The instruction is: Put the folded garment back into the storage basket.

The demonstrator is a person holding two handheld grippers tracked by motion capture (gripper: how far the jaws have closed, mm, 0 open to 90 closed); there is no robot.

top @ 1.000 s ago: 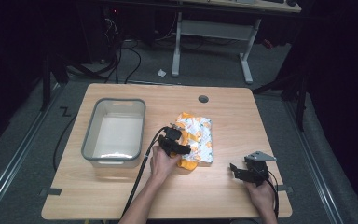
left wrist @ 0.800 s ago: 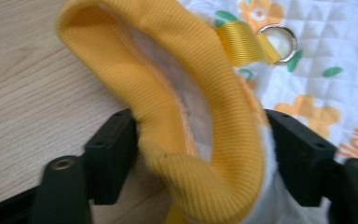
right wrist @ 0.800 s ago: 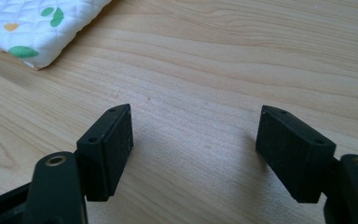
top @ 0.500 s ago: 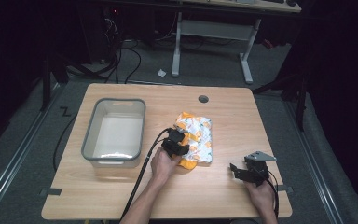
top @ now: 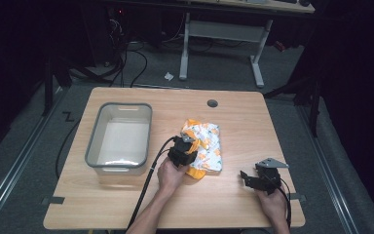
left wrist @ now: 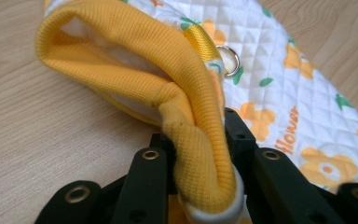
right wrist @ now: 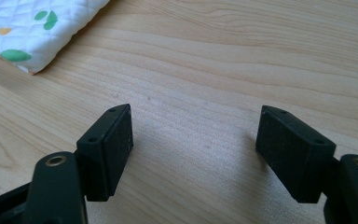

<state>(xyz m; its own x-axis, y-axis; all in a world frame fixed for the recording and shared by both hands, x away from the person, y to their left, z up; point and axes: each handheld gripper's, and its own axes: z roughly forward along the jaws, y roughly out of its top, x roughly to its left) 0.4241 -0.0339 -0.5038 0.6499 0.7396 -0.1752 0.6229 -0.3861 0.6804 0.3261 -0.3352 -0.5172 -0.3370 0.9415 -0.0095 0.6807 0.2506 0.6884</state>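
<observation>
1. High view: quilted cloth (top: 205, 146) with yellow trim lies on the table (top: 126, 204), just right of the grey bin (top: 119, 139) and apart from it. Left gripper (top: 184, 151) sits at the cloth's near-left corner. Right gripper (top: 258, 178) is parked well right of the cloth, over bare wood.
2. Left gripper view: left gripper (left wrist: 200, 177) is clamped on the yellow ribbed edge (left wrist: 135, 51), fabric bunched thick between the jaws. Metal ring (left wrist: 230, 59) sits just past the grip. Bite looks deep enough; my read is to lift slowly so the cloth doesn't drag or slip out.
3. Right gripper view: right gripper (right wrist: 193, 149) has its jaws spread wide, nothing between them, and a cloth corner (right wrist: 32, 28) off at upper left. If the cloth goes to the bin, use it to support the far edge.
</observation>
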